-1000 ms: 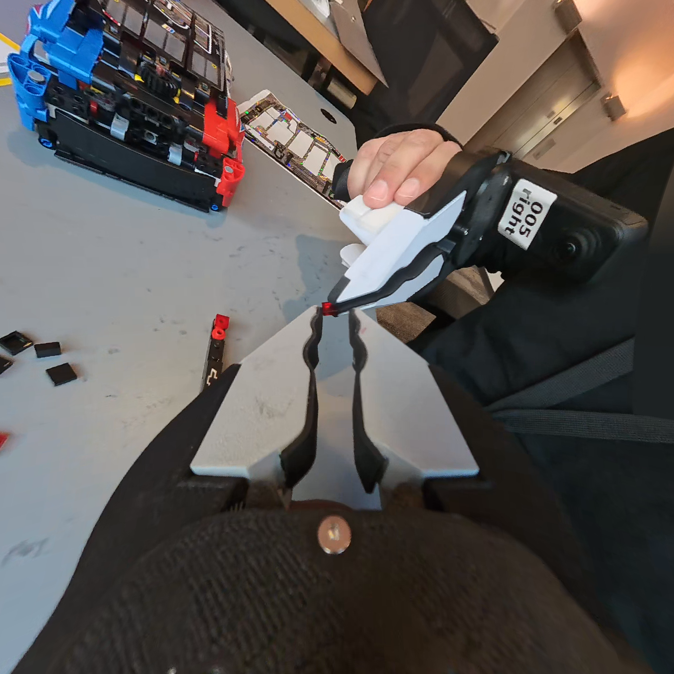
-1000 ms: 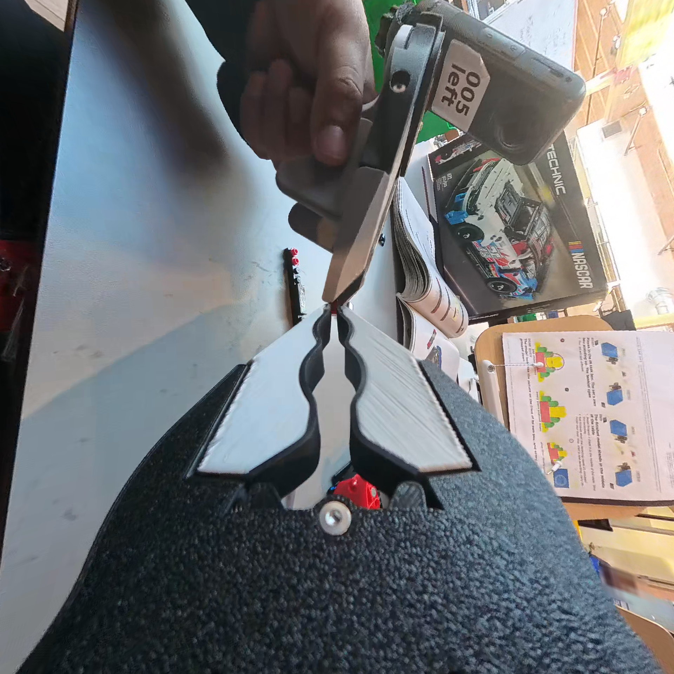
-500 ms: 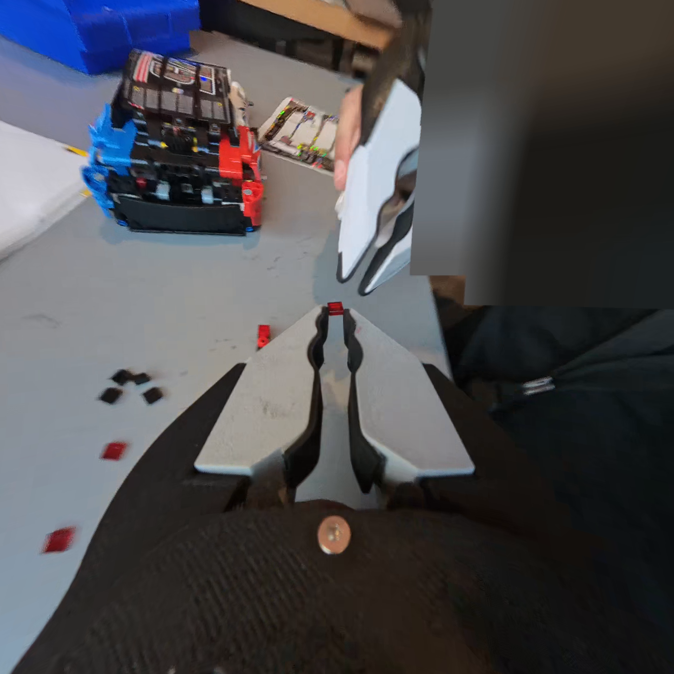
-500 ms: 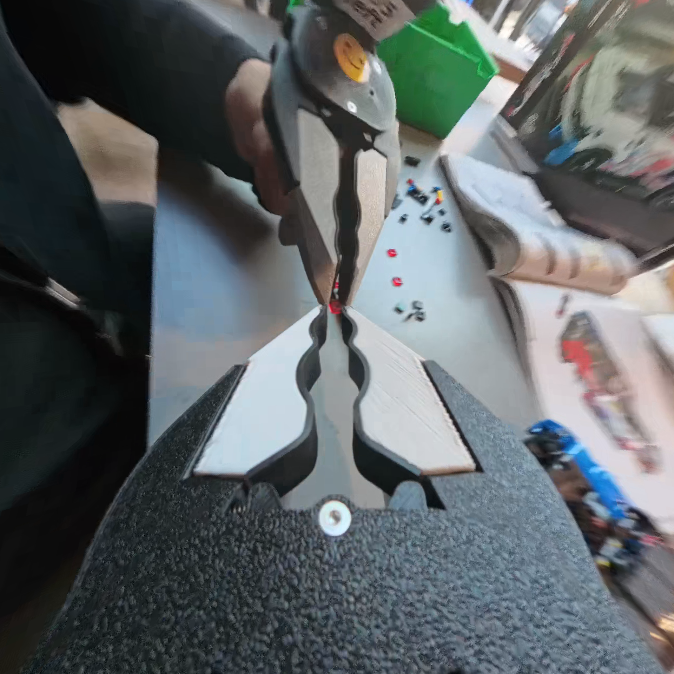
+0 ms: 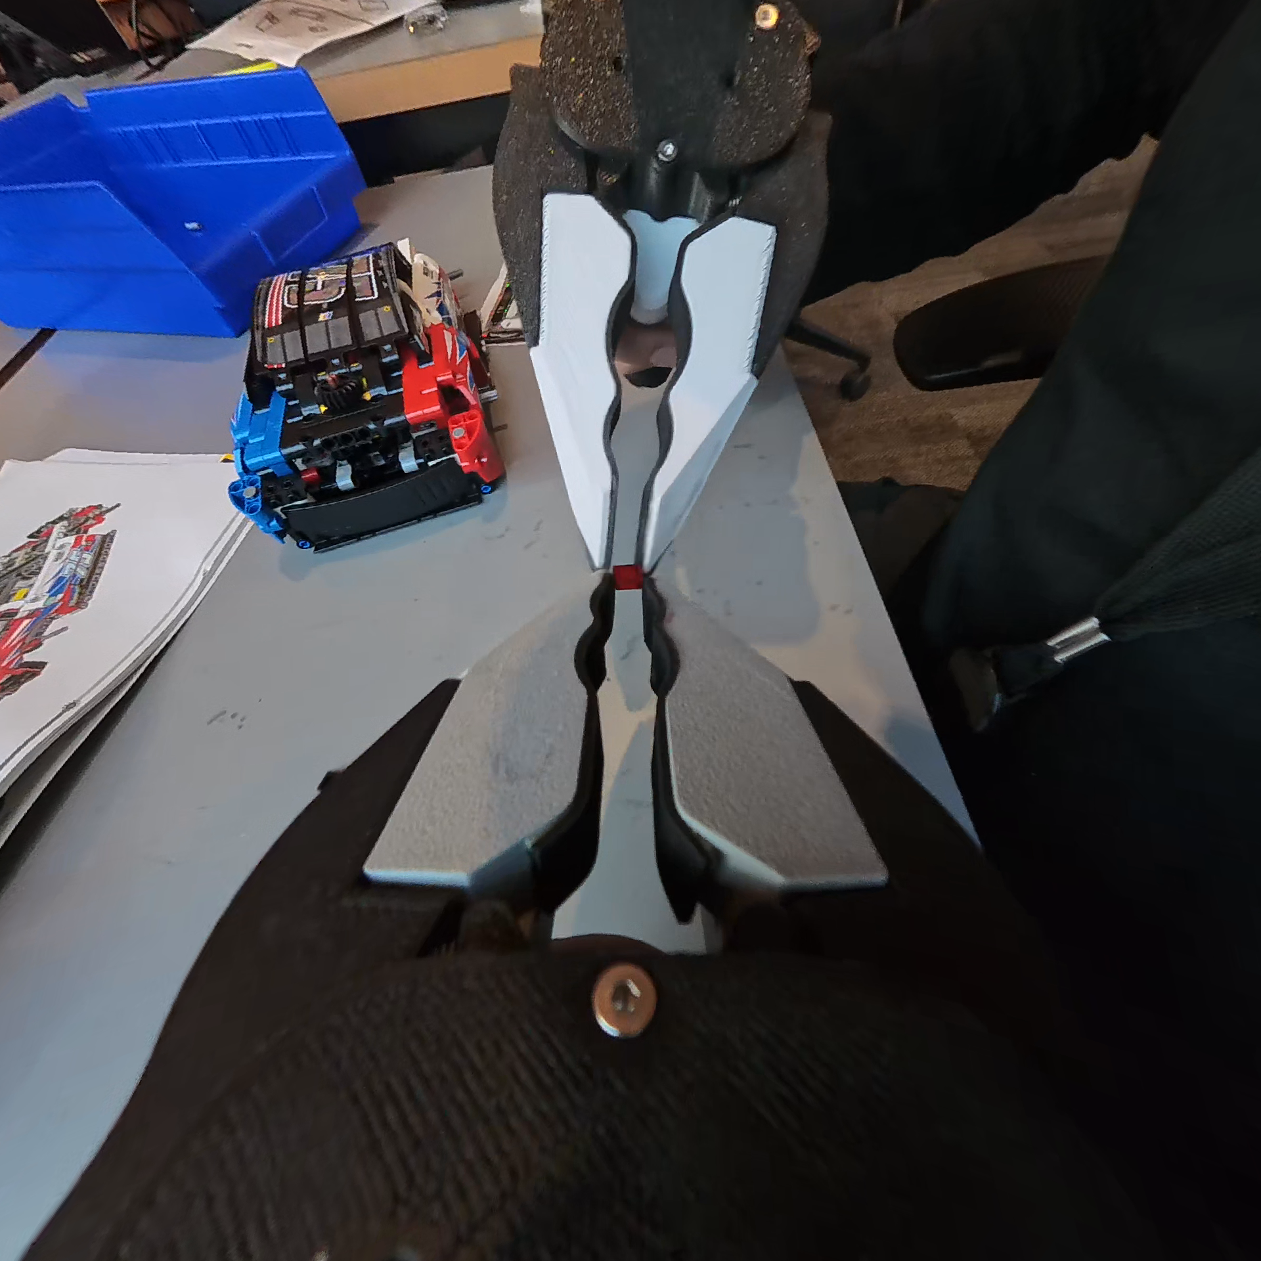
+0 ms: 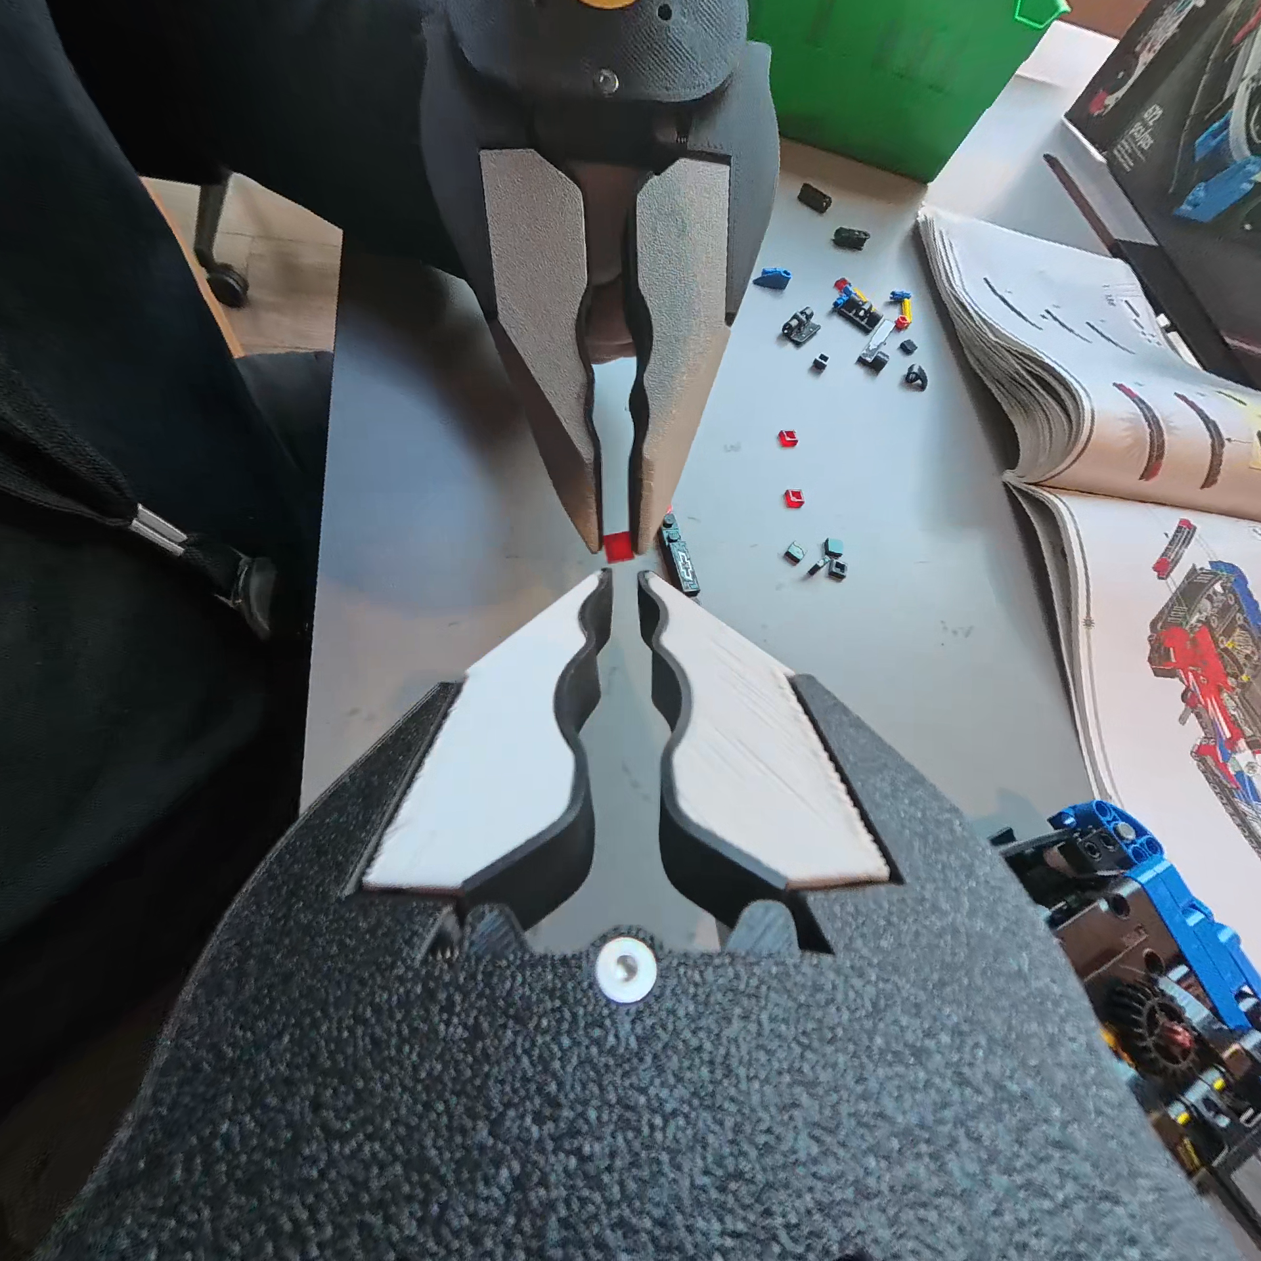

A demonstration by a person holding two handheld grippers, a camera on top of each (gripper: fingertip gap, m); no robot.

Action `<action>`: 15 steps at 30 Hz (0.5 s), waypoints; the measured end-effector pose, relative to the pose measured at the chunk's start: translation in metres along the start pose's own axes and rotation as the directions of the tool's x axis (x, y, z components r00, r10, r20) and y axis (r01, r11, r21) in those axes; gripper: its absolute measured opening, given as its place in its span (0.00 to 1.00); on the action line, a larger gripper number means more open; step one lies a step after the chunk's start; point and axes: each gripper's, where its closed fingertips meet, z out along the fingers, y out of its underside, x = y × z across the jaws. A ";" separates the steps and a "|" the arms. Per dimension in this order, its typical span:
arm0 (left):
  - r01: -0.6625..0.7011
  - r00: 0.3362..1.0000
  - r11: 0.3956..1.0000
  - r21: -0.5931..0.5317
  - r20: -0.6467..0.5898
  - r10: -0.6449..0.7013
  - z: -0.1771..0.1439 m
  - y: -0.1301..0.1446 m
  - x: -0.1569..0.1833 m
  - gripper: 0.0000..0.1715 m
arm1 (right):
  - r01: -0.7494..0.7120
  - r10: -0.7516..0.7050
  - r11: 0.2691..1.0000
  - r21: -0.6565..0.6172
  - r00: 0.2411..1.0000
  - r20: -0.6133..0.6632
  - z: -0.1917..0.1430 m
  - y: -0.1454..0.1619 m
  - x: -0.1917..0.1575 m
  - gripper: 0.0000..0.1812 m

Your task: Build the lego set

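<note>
**Passing a tiny red piece tip to tip**

Working over the grey table (image 5: 286,682), you have the big things parked out of the way: the open instruction book (image 6: 1126,546) along the far side from you, the part-built car (image 5: 361,402) just beside it, and the loose small parts (image 6: 846,321) scattered near the book's spine. That leaves the near edge, by your lap, free for fine handling.

Your two tools meet nose to nose above that near edge, each pointing straight at the other and roughly level, which lines the tips up for a handover.

Your left gripper (image 6: 619,546) is closed down to a sliver and pinches the small red piece (image 6: 619,546) at its very tips. Your right gripper (image 6: 624,576) stands slightly parted, empty, its tips just short of the piece in its own view; from the left view they seem to touch it, so contact is hard to judge.
</note>
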 end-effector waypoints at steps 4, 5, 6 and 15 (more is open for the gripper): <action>-0.002 1.000 1.000 0.020 -0.009 0.002 0.001 -0.001 0.002 0.03 | 0.012 -0.012 1.000 0.008 1.000 0.002 0.000 -0.002 -0.001 0.02; -0.004 1.000 1.000 0.026 -0.002 0.004 0.000 -0.002 0.001 0.03 | 0.004 -0.004 1.000 0.013 1.000 0.005 -0.001 -0.002 -0.002 0.01; -0.004 1.000 0.999 0.033 0.017 0.004 0.000 -0.002 -0.002 0.03 | -0.024 0.024 1.000 0.016 1.000 0.006 -0.001 -0.002 0.000 0.01; -0.013 0.995 0.992 0.122 0.099 0.000 -0.003 -0.010 -0.011 0.03 | -0.249 0.249 0.954 0.167 0.968 0.019 -0.012 -0.013 0.007 0.00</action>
